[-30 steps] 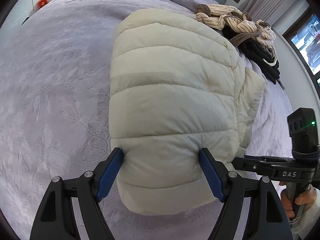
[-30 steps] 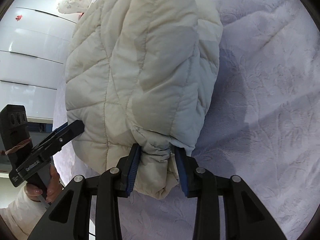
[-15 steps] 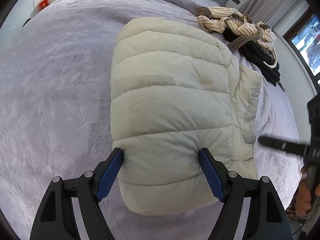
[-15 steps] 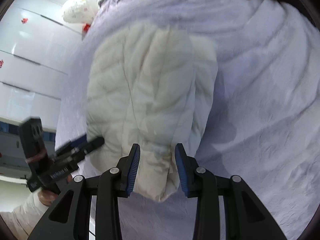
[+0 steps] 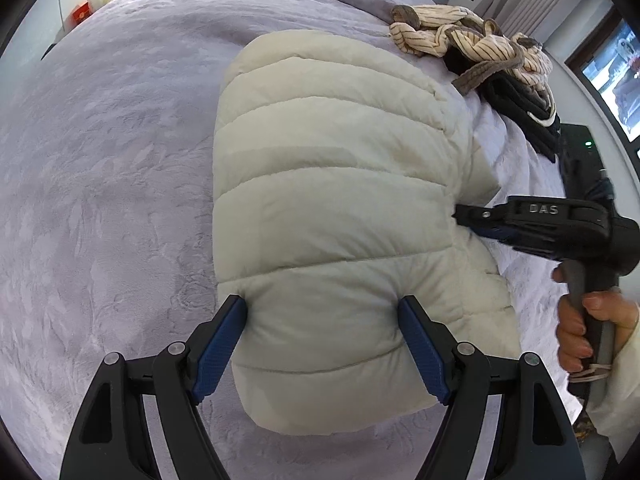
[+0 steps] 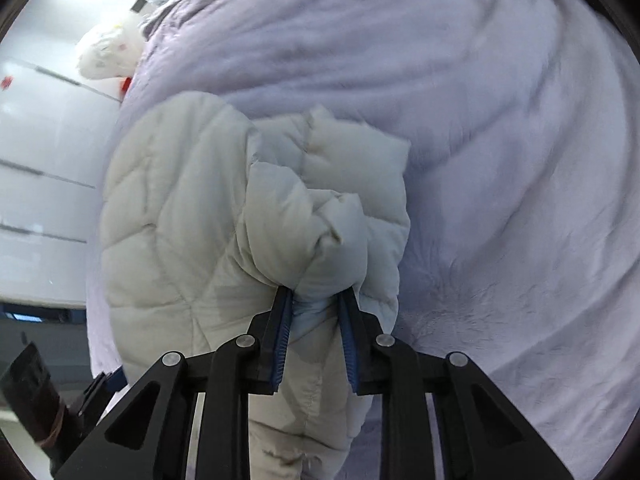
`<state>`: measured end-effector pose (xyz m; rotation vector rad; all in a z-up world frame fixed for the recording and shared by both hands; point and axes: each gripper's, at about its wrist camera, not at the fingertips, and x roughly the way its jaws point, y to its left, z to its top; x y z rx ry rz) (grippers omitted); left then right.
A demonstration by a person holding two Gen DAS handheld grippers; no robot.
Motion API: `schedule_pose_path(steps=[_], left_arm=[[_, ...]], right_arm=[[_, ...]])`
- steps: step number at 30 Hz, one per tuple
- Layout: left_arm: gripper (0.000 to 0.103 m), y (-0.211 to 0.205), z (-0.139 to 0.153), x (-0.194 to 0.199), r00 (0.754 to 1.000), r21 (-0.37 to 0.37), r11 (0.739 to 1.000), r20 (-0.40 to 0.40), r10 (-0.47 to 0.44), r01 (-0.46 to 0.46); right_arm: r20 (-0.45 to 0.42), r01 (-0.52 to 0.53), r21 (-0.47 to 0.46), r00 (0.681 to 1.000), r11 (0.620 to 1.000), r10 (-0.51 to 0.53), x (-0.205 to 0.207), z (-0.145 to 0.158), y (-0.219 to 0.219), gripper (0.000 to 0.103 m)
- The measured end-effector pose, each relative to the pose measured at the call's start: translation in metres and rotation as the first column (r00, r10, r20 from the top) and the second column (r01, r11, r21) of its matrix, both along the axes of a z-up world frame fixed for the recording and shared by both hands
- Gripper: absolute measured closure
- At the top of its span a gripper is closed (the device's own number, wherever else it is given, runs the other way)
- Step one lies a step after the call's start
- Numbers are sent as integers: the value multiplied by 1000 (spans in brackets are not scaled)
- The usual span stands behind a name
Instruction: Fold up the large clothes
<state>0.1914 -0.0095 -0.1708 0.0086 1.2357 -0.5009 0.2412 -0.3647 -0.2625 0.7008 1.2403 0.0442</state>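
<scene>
puffy cream jacket (image 5: 328,208) lies on the purple bed (image 5: 100,200), already folded into a fat bundle. left gripper (image 5: 322,354) is spread wide around its near end. right gripper (image 6: 314,340) pinches a side flap, not tucked in yet.

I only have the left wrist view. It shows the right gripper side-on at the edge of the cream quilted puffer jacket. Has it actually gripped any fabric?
Observer: Yes. In the right wrist view the right gripper is shut on a puffed fold of the cream quilted puffer jacket.
Operator: Is that fold lying flat?
Observer: No, it bulges up, bunched, just past the blue pads.
Operator: What lies to the right of it?
Observer: The lilac embossed bedspread, with creases radiating from the jacket's edge.
</scene>
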Motion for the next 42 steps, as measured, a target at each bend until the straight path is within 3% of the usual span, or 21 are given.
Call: schedule_pose_path(steps=[5,24,28,32,37,39,42], left_arm=[[24,1,4,0,1000,11,1000,-3,8,-8],[24,14,34,-3,1000,8,1000,21,15,-15],[24,21,40,-4,999,27,999,29,34,-35],[21,29,46,-6,998,88,994,45,53,-57],[21,46,54,-9,995,94,991,45,89,-92],[4,52,57,-10,994,80,991,29,101,-103],[0,59,59,-15,994,85,990,16,112,-113]], right_arm=[[0,34,50,999,998,-34,-5,-1,-6,77],[55,-7,38,998,999,5,-47,69,13,76],[52,-23,32,998,999,21,-53,79,25,64],[39,-43,36,998,998,42,-64,85,38,63],[22,-44,28,999,999,43,-76,89,47,58],[17,-49,10,999,999,48,-80,93,52,54],[8,-49,-15,999,999,50,-86,97,59,52]])
